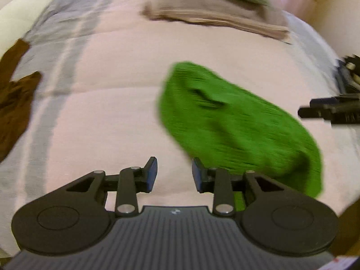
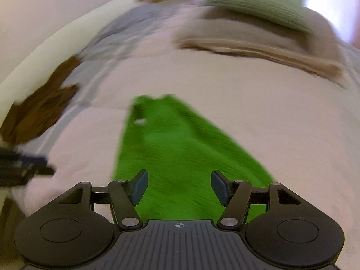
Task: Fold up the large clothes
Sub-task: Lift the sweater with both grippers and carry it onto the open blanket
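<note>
Both devices are pitched steeply downward over a bed; no hand or sleeve is seen in either view.

Left hand-held gripper: the jaws are held apart by a moderate gap, and nothing is clamped between them. Pale bedcover is seen through the gap. The right-side finger overlaps the near edge of the green garment in the picture; whether contact is made cannot be told.

Right hand-held gripper: the jaws are spread wide. The green garment is seen between and beneath them, but it is not pressed by the blue-grey pads. This device is also seen at the right edge of the left view, beside the garment's far side.

Green garment: a bright green piece of knit-like, fuzzy texture, lying flat on the middle of the bed in a long folded shape, narrower at its far end. Detail is lost to motion blur.

Bed: covered by a soft, quilted, pinkish-white cover with grey bands along its left side.

Other textiles: a brown crumpled cloth lies at the left edge of the bed. A beige folded stack lies at the far end, with a pale green ribbed piece on top of it.
</note>
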A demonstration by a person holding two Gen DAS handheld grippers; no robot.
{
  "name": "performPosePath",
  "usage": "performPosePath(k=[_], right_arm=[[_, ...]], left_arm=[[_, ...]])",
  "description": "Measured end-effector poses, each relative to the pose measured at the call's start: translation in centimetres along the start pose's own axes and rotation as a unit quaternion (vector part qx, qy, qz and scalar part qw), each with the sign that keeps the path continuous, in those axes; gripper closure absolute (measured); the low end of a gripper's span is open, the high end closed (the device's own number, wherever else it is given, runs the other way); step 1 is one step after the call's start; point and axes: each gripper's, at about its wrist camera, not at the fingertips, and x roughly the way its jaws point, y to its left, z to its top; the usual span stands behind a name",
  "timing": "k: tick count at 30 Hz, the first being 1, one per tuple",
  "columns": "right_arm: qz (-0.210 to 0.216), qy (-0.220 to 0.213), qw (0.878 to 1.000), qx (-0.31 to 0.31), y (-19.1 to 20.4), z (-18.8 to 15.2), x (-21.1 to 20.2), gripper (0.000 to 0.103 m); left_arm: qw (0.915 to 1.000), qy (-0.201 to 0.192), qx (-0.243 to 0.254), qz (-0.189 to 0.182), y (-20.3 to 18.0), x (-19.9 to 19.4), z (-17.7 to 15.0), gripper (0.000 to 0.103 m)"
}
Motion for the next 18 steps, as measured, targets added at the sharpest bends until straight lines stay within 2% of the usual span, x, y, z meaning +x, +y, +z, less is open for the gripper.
performPosePath(k=[2, 4, 6, 10, 11, 13, 14, 18], right_arm=[[-0.005, -0.002, 0.998, -0.056, 3.0, 1.2, 3.7, 0.025], [-0.017, 0.002, 0.994, -0.107, 5.2, 2.1, 8.0, 0.023], [-0.047, 0.017, 0.988, -0.145, 6.8, 2.2, 12.1, 0.023], [-0.086, 0.069, 0.979, -0.171, 7.0, 2.7, 18.3, 0.026], [-0.073, 0.071, 0.983, -0.154, 6.4, 3.0, 18.6, 0.053], [-0.066, 0.066, 0.989, -0.117, 4.5, 3.0, 17.5, 0.094], [-0.059, 0.060, 0.991, -0.107, 4.1, 3.2, 16.7, 0.100], [-0.064, 0.009, 0.997, -0.049, 1.6, 4.0, 9.5, 0.102]], left_arm=[[0.9999, -0.006, -0.013, 0.009, 2.5, 0.7, 0.1, 0.072], [0.9997, -0.009, -0.020, 0.012, 4.5, 1.8, 0.4, 0.070], [0.9996, -0.009, -0.026, 0.008, 6.7, 2.9, 0.9, 0.069], [0.9995, -0.006, -0.028, -0.009, 9.7, 5.8, 1.0, 0.066], [0.9996, -0.002, -0.026, -0.012, 10.0, 6.5, 1.0, 0.066], [0.9996, 0.004, -0.019, -0.019, 10.5, 7.4, 1.2, 0.066], [0.9996, 0.005, -0.015, -0.023, 10.5, 7.5, 1.4, 0.066], [0.9987, 0.003, 0.010, -0.049, 9.6, 7.4, 2.3, 0.066]])
